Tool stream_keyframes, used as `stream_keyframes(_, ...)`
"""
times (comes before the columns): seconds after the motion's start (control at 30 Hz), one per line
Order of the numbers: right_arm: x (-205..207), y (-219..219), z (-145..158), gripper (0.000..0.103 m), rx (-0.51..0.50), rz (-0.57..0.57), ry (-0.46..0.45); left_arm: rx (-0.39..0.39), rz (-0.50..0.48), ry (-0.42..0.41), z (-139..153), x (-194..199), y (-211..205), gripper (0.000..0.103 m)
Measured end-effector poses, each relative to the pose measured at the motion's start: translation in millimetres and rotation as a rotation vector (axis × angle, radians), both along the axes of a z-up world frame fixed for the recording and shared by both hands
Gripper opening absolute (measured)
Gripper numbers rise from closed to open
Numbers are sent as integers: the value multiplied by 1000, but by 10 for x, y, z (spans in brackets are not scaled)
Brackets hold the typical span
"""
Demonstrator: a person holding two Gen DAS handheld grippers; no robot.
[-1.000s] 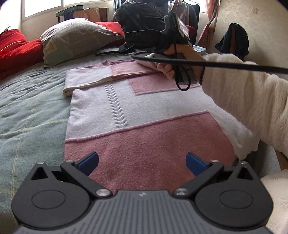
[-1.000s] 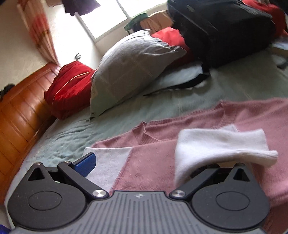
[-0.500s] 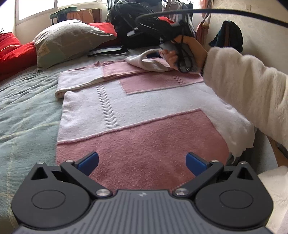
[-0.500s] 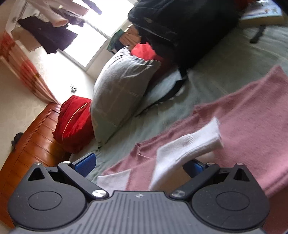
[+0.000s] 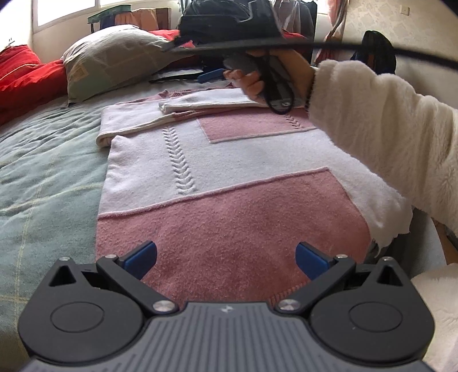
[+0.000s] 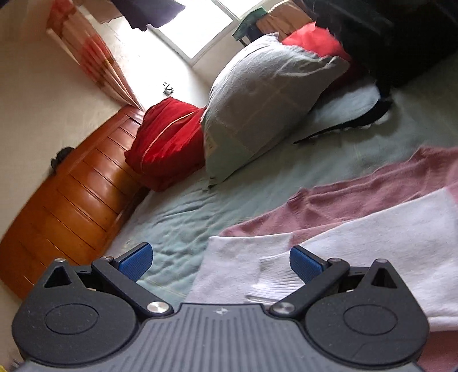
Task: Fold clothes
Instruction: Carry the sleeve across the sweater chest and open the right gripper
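Note:
A pink and white knitted sweater lies flat on the bed, its hem toward me. Both white-cuffed sleeves are folded across the chest, and the right sleeve lies on top of the left one. My left gripper hovers open above the pink hem and holds nothing. My right gripper is open just above the white cuff of the folded sleeve, which lies loose on the sweater. In the left wrist view a hand in a fluffy white sleeve holds that gripper over the sweater's far end.
A grey pillow and red cushions sit at the head of the green bedspread. A black backpack stands behind the sweater. A wooden bed frame runs along the wall. The bed's right edge lies beside the sweater.
My right gripper carried the white cuff across the sweater, laid the sleeve down over the chest and let go. My left gripper stayed open over the hem.

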State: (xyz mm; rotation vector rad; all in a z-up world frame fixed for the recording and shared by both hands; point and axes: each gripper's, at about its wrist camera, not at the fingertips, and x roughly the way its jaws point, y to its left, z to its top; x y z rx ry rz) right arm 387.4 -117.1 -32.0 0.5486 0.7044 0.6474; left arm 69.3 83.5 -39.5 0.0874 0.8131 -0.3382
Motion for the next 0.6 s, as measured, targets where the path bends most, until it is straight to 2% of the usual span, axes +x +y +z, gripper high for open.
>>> stream_keyframes(0.23,-228,-885,159,103,-127,-169,-58,13,-20,2,-19,31,-50,102)
stream_keyframes(0.33,-375,-1346,152,103,-231,-274,-87,13,-25,3,-17,65,-79,102)
stream_keyframes(0.43,-465,-1745,-51,103,-274,-356,-38,21,-30,6,-25,92,-139,102)
stream_keyframes(0.47,-470,-1857,-168,103,-258,-361,3,24,-32,7,-28,100,-162,102)
stream_keyframes(0.6,-516,-1934,-336,103,-266,-324,25,41,-30,14,-33,111,-243,102)
